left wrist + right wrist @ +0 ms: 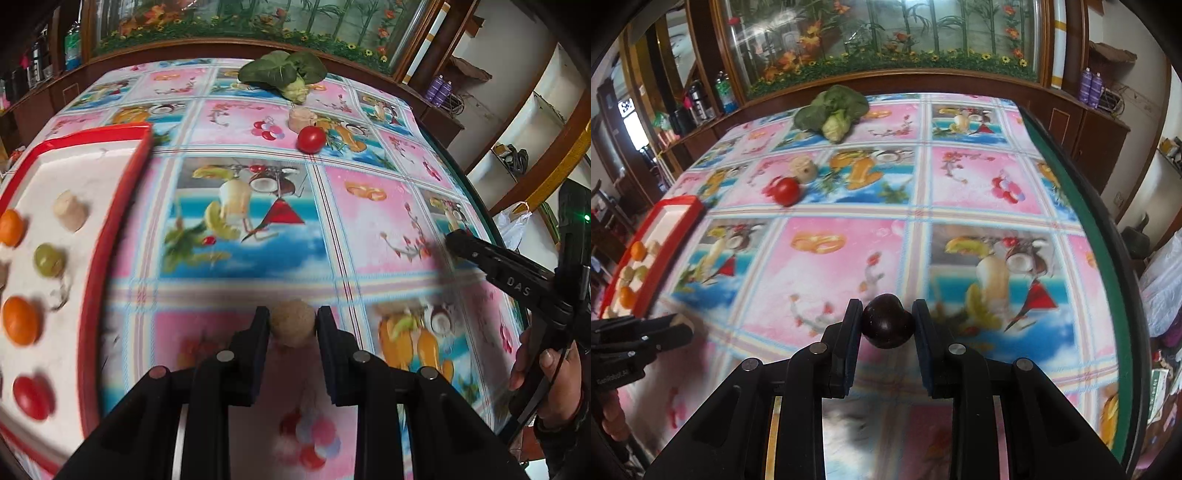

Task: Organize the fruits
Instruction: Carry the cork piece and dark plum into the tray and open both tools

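The left gripper (292, 326) has its jaws closed on a round tan fruit (292, 323), pinched between the tips; it is near spherical, so no long axis shows. The right gripper (887, 325) has its jaws closed on a dark plum (887, 325), whose notched top points up and away from the jaws.

Left of the left jaws lies a red-rimmed tray (122, 206) on the desk (369, 236). It holds two oranges (20, 320), a green grape (48, 259), a red tomato (31, 397) and a pale tan fruit (70, 210), all lying apart.

Well ahead of the left jaws, a tomato (311, 139) sits just in front of another pale fruit (301, 118), seemingly touching. Farther ahead lies a leafy green vegetable (284, 72), stem end toward the jaws.
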The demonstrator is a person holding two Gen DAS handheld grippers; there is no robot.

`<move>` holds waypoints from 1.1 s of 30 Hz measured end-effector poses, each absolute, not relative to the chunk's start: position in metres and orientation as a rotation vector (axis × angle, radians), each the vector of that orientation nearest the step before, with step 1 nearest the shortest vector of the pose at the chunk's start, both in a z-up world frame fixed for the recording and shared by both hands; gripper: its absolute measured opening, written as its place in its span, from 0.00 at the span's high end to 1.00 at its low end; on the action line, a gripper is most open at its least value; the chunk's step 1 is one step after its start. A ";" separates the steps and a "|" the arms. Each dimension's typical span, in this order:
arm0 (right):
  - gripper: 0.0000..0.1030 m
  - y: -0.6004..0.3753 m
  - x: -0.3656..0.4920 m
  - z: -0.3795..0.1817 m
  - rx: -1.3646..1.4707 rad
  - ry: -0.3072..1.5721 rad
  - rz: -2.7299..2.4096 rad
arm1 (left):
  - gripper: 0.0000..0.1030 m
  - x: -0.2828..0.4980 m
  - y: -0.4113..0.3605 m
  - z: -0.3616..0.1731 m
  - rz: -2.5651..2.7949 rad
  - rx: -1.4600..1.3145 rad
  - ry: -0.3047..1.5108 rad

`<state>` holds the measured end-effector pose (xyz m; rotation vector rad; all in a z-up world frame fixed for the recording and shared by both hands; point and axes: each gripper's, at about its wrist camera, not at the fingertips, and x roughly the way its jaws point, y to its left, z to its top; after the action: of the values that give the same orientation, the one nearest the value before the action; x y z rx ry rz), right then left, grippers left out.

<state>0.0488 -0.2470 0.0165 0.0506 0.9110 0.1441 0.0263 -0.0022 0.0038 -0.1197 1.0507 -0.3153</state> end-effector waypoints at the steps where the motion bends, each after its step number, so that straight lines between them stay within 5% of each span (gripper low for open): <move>1: 0.74 -0.243 0.046 0.016 0.057 0.916 0.152 | 0.72 0.021 -0.001 0.006 -0.310 -0.112 1.045; 33: 0.74 -0.005 0.061 0.041 -0.059 0.913 0.506 | 0.72 -0.004 0.188 0.037 0.017 -0.201 0.944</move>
<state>0.0607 -0.0050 0.0411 -0.0588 0.9132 0.5059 -0.0041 0.1876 0.0366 -0.2005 0.9439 0.0172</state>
